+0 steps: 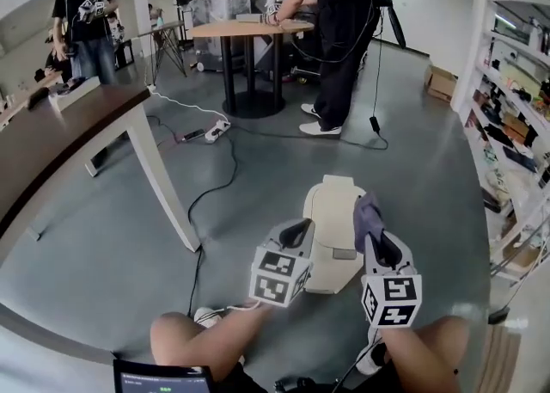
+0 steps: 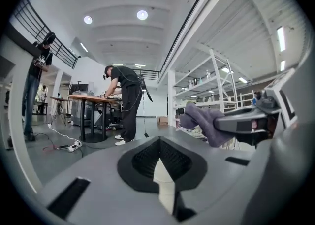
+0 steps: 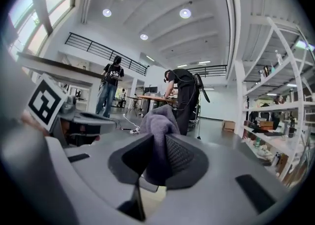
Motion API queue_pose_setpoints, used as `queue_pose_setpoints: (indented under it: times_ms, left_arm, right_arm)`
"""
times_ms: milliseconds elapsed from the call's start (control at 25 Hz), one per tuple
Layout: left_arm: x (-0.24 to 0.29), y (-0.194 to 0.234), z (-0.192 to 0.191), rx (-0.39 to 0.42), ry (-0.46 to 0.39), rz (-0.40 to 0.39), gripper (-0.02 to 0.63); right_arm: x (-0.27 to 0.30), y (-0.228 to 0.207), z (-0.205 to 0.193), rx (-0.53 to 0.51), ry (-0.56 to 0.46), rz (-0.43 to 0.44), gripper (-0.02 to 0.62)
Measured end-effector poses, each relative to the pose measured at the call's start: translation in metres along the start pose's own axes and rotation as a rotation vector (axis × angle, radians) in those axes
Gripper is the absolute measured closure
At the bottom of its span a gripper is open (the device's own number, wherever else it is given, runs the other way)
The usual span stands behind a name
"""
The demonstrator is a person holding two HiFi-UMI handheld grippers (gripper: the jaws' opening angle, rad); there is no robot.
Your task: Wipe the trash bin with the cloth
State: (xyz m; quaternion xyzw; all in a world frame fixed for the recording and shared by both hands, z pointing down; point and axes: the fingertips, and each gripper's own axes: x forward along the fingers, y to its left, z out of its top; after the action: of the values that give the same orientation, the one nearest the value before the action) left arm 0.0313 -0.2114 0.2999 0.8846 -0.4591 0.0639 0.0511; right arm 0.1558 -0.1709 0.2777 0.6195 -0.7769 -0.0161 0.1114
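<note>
A cream trash bin (image 1: 331, 219) with a closed lid stands on the grey floor just ahead of me. My right gripper (image 1: 378, 241) is over the bin's right edge, shut on a grey-purple cloth (image 1: 367, 213) that sticks up out of its jaws. The right gripper view shows the cloth (image 3: 157, 130) pinched between the black pads. My left gripper (image 1: 296, 232) hovers over the bin's left edge, jaws together and holding nothing. In the left gripper view a cream sliver of the bin (image 2: 165, 182) shows below the jaws, and the cloth (image 2: 202, 120) is off to the right.
A brown table with white legs (image 1: 146, 155) stands to the left, with a cable and power strip (image 1: 215, 131) on the floor behind it. A person (image 1: 335, 39) works at a round table (image 1: 249, 28) farther back. Shelves (image 1: 516, 133) line the right side.
</note>
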Motion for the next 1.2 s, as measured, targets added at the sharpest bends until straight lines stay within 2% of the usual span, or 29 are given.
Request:
queue_pose_setpoints:
  times_ms: [80,160,280,560,1200]
  left_arm:
    - [-0.004,-0.002,-0.005,-0.021,0.017,0.015,0.606]
    - [-0.008,0.003,-0.003,-0.094,0.021,0.017,0.606]
    - [-0.018,0.012,0.006,-0.159,-0.006,0.040,0.606]
    - [-0.030,-0.002,0.013,-0.076,-0.046,0.028,0.606]
    - [-0.021,-0.009,0.002,-0.060,-0.021,-0.004,0.606]
  right_arm:
    - [-0.007,-0.011,-0.005,0.046,-0.022,-0.038,0.526]
    - [-0.010,-0.019,-0.018,0.053,-0.012,-0.065,0.526]
    - [-0.015,-0.024,-0.029,0.042,0.012,-0.059,0.526]
    - [-0.018,-0.014,-0.028,0.047,-0.002,-0.032,0.526]
    - [-0.010,-0.004,-0.031,0.024,0.010,-0.034,0.526]
